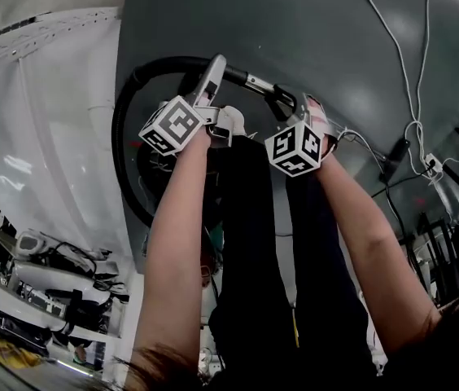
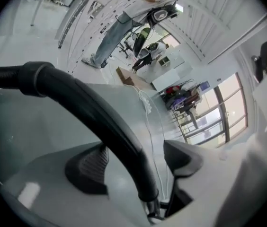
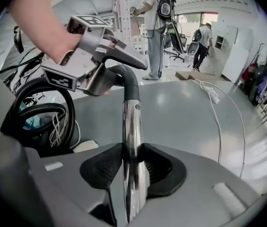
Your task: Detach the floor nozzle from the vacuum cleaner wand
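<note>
clearly mid-job, up off the grey floor with both tools. at far left, a loop of black hose, leading up into the bent black handle tube. next along, the left gripper: spread wide about that handle tube, with a gap at each pad and no grip at all. probably set there as a loose guard, to steady or catch the upper end if needed. reaches forward on a stretched left forearm, with the wrist rolled enough to tip its marker cube onto a corner, and aims only shallowly downward. further right, the chrome wand, straight out of the handle tube and into the right gripper. pinches that wand hard between both ribbed pads, seemingly as the one firm hold on the whole assembly. likely clamps there to fix the wand against a pull on the nozzle. reaches forward beside the left on an equally stretched forearm, but bends at the wrist to point steeply down. no floor nozzle in any view: presumably at the wand's far end, behind the right gripper's camera, so no telling whether attached or off. at far right, a white cable, slack on the floor, well apart from both tools.
</note>
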### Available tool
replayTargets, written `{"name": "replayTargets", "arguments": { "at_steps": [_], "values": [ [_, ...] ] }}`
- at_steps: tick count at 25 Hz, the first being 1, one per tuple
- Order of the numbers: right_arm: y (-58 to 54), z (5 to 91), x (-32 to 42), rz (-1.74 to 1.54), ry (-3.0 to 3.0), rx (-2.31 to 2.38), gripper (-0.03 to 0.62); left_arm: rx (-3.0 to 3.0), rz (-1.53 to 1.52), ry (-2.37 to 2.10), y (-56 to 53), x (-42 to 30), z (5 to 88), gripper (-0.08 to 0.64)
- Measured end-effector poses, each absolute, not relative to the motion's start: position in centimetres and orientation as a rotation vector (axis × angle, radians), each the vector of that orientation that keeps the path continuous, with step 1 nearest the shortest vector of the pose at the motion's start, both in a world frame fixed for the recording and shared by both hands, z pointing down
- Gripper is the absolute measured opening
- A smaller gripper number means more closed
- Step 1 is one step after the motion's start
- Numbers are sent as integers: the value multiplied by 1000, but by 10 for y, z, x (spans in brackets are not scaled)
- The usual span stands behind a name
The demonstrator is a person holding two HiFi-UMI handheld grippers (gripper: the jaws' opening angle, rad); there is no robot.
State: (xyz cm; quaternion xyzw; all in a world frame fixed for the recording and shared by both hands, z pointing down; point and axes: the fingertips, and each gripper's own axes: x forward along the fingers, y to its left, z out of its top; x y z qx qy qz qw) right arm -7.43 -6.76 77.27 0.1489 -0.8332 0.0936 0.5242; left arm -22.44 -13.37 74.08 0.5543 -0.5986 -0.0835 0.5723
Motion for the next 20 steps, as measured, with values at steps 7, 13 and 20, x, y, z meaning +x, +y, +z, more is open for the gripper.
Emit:
{"name": "replayTargets", "arguments": {
  "at_steps": [7, 13, 20],
  "values": [
    [-54, 730, -46, 267, -2044, 410, 22, 1255, -349, -1236, -122, -205, 723, 194],
    [-51, 689, -49, 287, -2137, 384, 208, 1310, -377, -1226, -116, -188, 674, 184],
    [-42, 681, -56, 271, -2051, 285, 223, 1371, -351, -1206, -96, -166, 612, 179]
  ]
}}
